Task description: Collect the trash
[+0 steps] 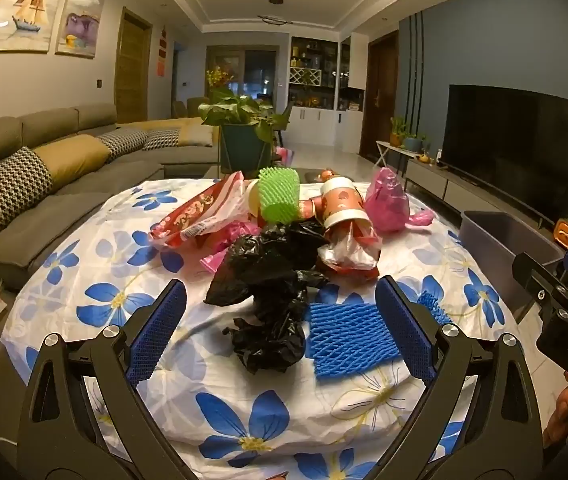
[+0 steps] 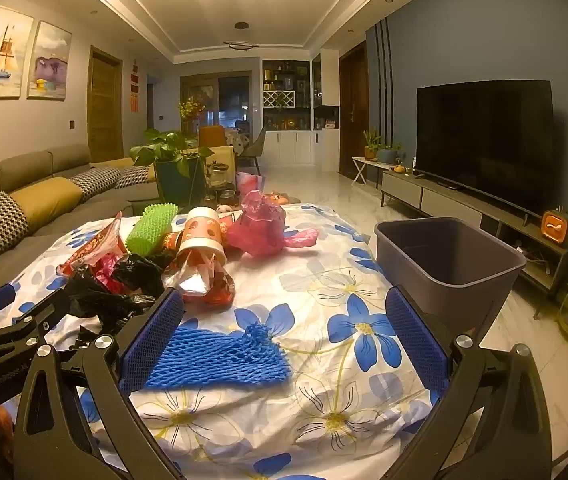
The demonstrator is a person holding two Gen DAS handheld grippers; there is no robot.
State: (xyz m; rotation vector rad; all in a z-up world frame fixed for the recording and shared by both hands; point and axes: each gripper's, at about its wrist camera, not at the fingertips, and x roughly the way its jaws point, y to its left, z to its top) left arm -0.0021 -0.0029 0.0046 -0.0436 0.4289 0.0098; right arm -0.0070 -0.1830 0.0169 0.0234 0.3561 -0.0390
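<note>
Trash lies on a table under a blue-flowered cloth [image 1: 95,264]. My left gripper [image 1: 279,328] is open, its fingers on either side of a crumpled black plastic bag [image 1: 267,300] and a blue foam net [image 1: 348,336]. My right gripper [image 2: 284,332] is open over the blue foam net [image 2: 219,356], empty. Behind lie a green foam net [image 1: 279,196], a paper cup [image 1: 342,204], a pink bag [image 1: 388,200] and a red wrapper [image 1: 195,216]. A grey bin [image 2: 448,264] stands at the table's right edge.
A grey sofa [image 1: 43,168] runs along the left. A potted plant [image 1: 243,136] stands behind the table. A TV [image 2: 484,140] on a low cabinet lines the right wall. The other gripper shows at the right edge of the left wrist view [image 1: 556,296].
</note>
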